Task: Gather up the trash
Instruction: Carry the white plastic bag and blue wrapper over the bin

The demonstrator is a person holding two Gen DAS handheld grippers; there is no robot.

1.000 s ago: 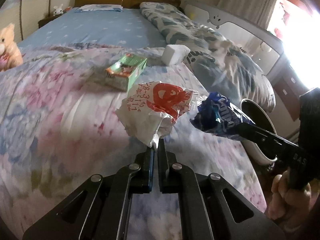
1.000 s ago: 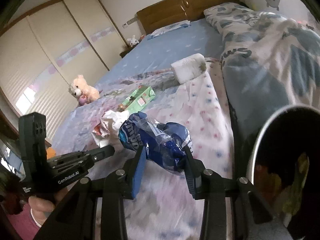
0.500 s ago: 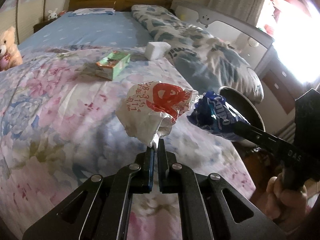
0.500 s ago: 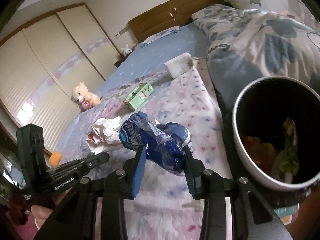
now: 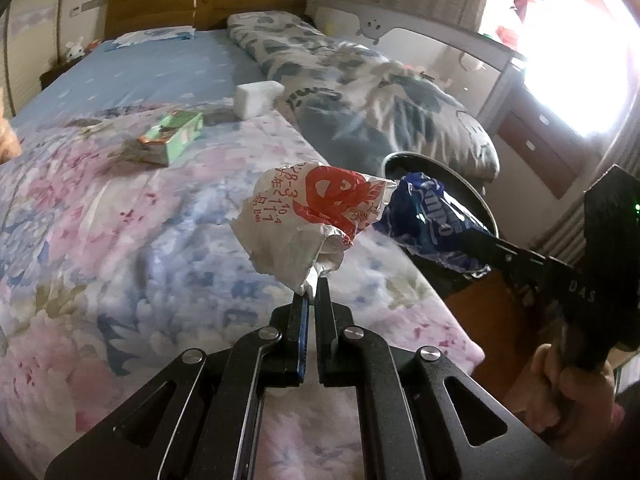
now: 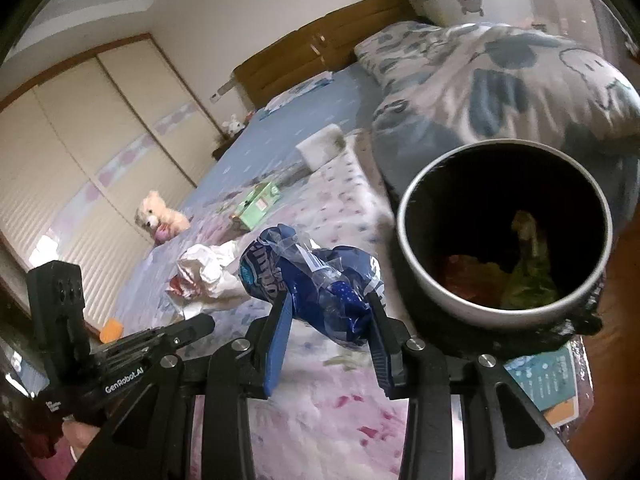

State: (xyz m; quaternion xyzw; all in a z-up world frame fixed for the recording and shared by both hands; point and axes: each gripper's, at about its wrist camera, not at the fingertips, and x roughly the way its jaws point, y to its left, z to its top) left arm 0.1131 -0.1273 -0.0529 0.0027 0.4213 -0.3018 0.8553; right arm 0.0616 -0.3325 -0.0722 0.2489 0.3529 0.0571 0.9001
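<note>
While two pieces are being carried, a crumpled blue wrapper [image 6: 316, 284] is being held in the right gripper [image 6: 328, 316] beside the bin [image 6: 416, 280]; a red-printed white bag [image 5: 308, 220] is being pinched in the left gripper [image 5: 311, 296]; a green carton [image 5: 172, 138] is being left on the bed [image 5: 100, 240].

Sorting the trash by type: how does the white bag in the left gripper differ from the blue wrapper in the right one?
The white bag is opaque with red print; the blue wrapper is glossy blue with clear patches. The left gripper pinches the bag by a thin corner, jaws nearly shut; the right gripper clamps the wrapper's bulk, jaws wider. Both are crumpled and held above the bed.
</note>
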